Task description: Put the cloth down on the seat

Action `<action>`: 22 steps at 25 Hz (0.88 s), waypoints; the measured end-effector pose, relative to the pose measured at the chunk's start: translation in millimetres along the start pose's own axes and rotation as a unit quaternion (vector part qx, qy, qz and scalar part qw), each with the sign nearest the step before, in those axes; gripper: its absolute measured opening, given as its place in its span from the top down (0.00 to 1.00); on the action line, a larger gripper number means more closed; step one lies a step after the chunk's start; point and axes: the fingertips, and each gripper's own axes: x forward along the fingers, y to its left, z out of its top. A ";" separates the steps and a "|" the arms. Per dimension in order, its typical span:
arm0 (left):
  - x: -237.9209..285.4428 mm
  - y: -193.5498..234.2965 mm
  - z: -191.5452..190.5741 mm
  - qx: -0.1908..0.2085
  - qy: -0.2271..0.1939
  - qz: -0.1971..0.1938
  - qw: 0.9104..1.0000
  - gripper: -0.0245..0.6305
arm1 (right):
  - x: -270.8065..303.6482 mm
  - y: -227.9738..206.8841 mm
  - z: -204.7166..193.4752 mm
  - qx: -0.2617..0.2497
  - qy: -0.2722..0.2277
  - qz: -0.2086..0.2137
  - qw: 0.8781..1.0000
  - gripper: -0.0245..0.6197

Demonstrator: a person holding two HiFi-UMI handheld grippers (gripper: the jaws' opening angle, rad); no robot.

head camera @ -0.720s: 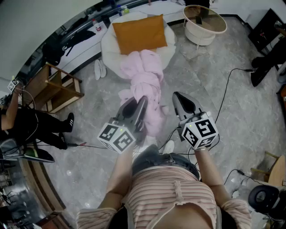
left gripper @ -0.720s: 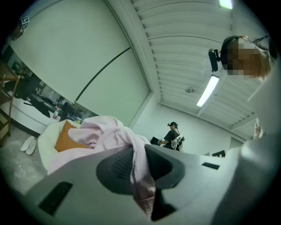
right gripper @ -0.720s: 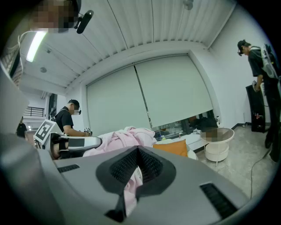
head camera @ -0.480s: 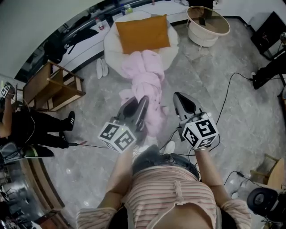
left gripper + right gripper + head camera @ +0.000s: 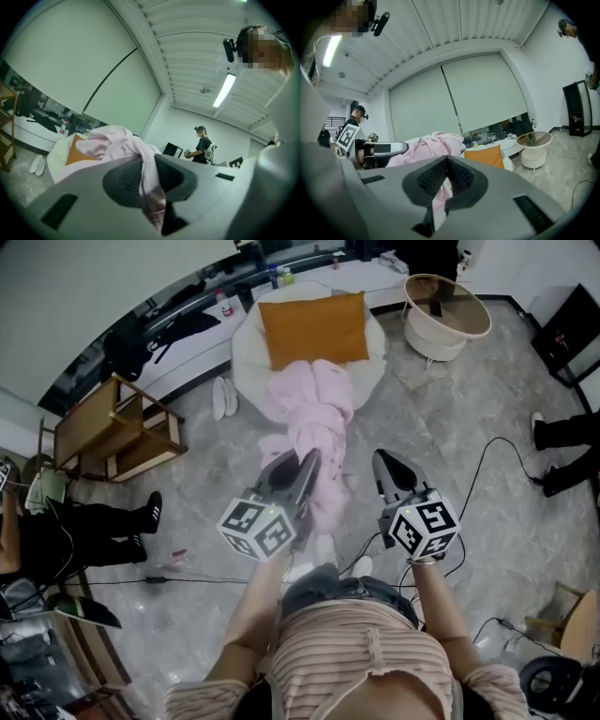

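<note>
**Cloth held in both claws, far end at the seat**

My left claw [image 5: 298,463] is clamped on the pink cloth [image 5: 319,413]; a fold runs between its pads. My right claw [image 5: 389,463] pinches a thin strip of the same cloth. Each claw's cube [image 5: 265,526] carries black-and-white square markers. From above, the cloth's far end overlaps the front edge of the white seat [image 5: 246,348], just below the orange cushion [image 5: 314,329]. I cannot tell whether it touches the seat.
</note>
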 end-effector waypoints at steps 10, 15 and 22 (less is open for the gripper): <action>4.8 36.7 39.6 0.025 0.000 -0.005 1.000 0.85 | 45.5 9.1 22.3 -0.003 -0.002 -0.031 1.000 0.95; 3.7 46.4 44.9 0.024 -0.008 -0.001 1.000 0.85 | 49.5 11.8 26.7 -0.010 -0.005 -0.038 0.999 0.95; 7.2 58.7 37.4 0.019 -0.017 0.005 1.000 0.85 | 47.8 0.8 17.5 -0.013 -0.002 -0.049 0.999 0.95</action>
